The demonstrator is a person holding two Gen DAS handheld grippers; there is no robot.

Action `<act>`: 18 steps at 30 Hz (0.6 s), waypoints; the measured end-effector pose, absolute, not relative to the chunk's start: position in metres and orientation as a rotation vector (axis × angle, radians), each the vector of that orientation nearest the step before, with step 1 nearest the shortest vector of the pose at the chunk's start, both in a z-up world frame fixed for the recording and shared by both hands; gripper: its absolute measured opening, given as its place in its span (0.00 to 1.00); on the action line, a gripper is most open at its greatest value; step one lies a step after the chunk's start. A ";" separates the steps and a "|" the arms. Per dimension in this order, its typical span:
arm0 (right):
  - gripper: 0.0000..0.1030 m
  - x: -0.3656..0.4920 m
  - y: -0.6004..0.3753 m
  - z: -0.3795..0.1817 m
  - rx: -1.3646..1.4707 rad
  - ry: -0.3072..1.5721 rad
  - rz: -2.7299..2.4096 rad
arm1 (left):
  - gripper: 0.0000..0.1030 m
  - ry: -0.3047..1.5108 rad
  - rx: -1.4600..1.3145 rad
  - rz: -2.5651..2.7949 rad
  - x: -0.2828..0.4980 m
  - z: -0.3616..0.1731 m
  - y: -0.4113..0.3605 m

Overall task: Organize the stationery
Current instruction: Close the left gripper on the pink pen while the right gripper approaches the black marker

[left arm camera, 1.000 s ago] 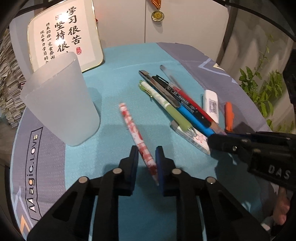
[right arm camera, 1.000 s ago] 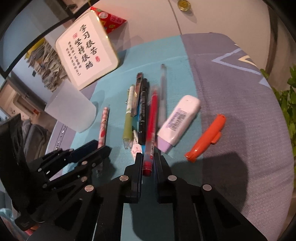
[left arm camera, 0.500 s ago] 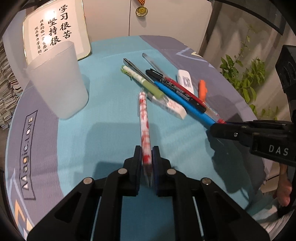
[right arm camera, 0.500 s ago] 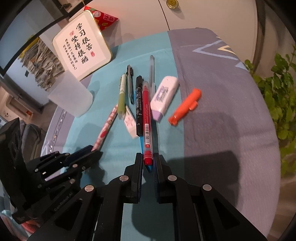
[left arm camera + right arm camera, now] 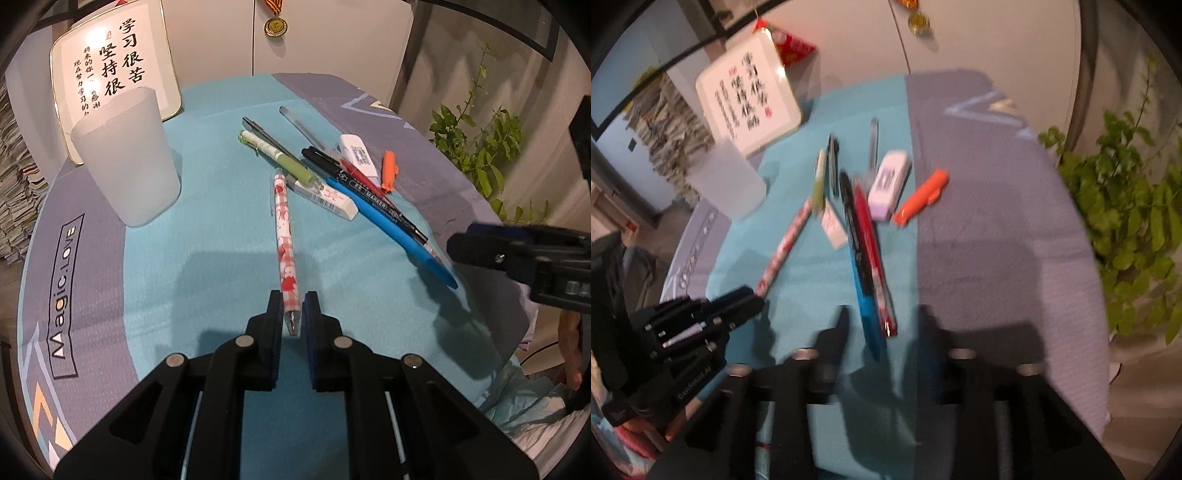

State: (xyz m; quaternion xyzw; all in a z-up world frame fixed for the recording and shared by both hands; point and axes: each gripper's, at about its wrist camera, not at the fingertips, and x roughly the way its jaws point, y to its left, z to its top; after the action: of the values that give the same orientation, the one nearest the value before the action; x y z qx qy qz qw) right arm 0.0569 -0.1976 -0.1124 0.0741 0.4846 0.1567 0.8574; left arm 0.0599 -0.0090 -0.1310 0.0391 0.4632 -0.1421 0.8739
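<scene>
My left gripper [image 5: 291, 314] is shut on the tip end of a red-and-white patterned pen [image 5: 283, 229], which points away toward the eraser [image 5: 325, 195]. A frosted cup [image 5: 129, 162] stands upright at the left. In the blurred right wrist view, my right gripper [image 5: 884, 325] has its jaws opening. The near end of a red pen [image 5: 871, 251] lies between them, and the pads do not touch it. A black marker [image 5: 853, 229] and a blue pen [image 5: 868, 317] lie alongside it. The left gripper [image 5: 731, 299] shows there at the left with the patterned pen [image 5: 786, 247].
A green pen [image 5: 280, 158], a clear pen [image 5: 303, 125], a white correction tape [image 5: 358, 155] and an orange cap [image 5: 389, 170] lie on the blue mat. A framed calligraphy sign [image 5: 114, 77] leans behind the cup. A potted plant [image 5: 480, 155] stands off the table's right edge.
The left gripper closed on the patterned pen and swung it in line with its fingers. The right gripper dragged the red pen nearer while shut on it, then spread its jaws off it.
</scene>
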 end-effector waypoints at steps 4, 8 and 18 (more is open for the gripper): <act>0.50 0.063 -0.189 -0.110 0.124 1.000 0.359 | 0.09 0.974 0.085 -0.294 0.069 -0.133 -0.014; 0.44 0.077 -0.179 -0.131 0.078 1.083 0.340 | 0.09 0.973 0.099 -0.293 0.076 -0.134 -0.016; 0.28 0.094 -0.195 -0.138 0.124 1.071 0.296 | 0.12 0.983 0.092 -0.283 0.094 -0.135 -0.015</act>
State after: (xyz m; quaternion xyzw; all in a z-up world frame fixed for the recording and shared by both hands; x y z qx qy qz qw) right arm 0.0942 -0.1951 -0.1378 0.0590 0.5082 0.1404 0.8477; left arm 0.0943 -0.0151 -0.1350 0.0441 0.4703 -0.1356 0.8709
